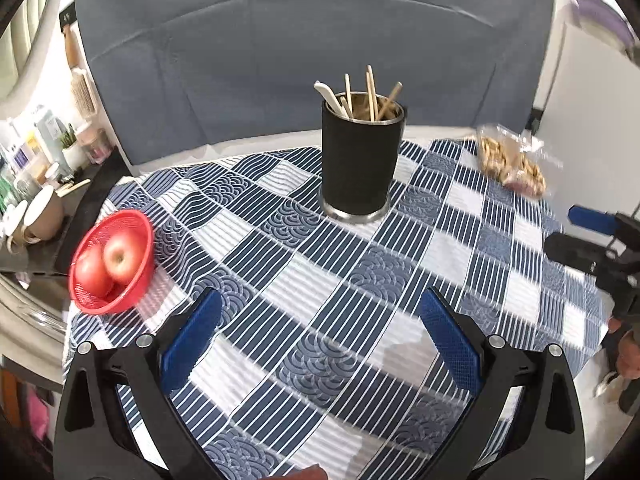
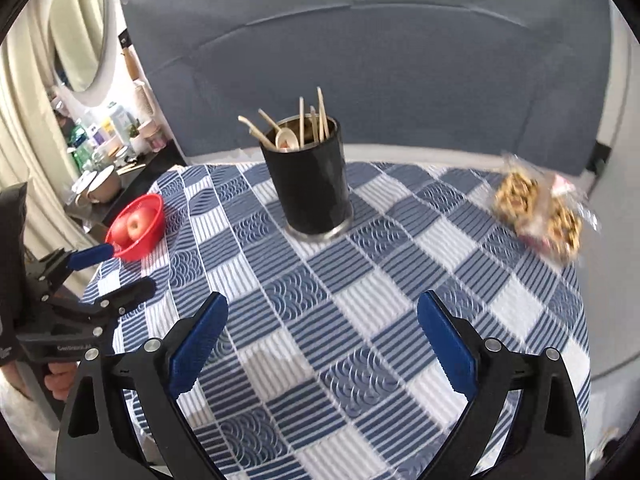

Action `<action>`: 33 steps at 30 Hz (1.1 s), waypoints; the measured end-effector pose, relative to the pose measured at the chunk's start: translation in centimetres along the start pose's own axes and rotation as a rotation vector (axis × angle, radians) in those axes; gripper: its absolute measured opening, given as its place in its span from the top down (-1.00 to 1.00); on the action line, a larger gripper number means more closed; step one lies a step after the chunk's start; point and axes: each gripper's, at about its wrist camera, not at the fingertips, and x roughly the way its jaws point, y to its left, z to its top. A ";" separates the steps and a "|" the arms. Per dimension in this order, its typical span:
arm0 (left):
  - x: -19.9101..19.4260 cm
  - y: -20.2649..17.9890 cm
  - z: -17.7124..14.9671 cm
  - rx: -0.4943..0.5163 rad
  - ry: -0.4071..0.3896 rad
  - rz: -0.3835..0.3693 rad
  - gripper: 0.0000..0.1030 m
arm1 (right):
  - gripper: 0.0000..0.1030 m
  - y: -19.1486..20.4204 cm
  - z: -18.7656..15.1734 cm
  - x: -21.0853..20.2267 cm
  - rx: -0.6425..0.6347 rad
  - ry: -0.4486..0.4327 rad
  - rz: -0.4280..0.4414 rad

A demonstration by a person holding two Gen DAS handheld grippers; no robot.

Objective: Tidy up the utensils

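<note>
The black utensil holder (image 1: 362, 160) stood far on the checked tabletop (image 1: 360, 280), chopsticks (image 1: 372, 94) and spoons leaning loosely inside. Both the left gripper (image 1: 320, 328) and right gripper (image 2: 322, 332) hung near, jaws wide, empty. A careless nudge might topple it.

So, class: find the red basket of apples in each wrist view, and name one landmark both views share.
Left wrist view: the red basket sits at the left edge of the cloth, left of the left gripper.
Right wrist view: the basket is at left, smaller, just beyond the other gripper's blue finger.
Shared landmark: the black cup holding chopsticks, upper centre in both.
</note>
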 end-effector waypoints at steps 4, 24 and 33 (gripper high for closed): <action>-0.9 -0.5 -2.4 0.002 0.032 -0.036 -0.88 | -0.78 1.0 -2.7 -1.1 -0.003 -0.009 -0.026; -2.5 -0.2 -5.3 -0.115 0.050 0.012 -0.88 | -0.81 1.0 -6.3 -3.8 0.016 0.017 -0.033; -2.4 -1.6 -5.1 -0.077 0.050 0.019 -0.88 | -0.81 0.1 -5.8 -3.2 0.028 0.034 -0.025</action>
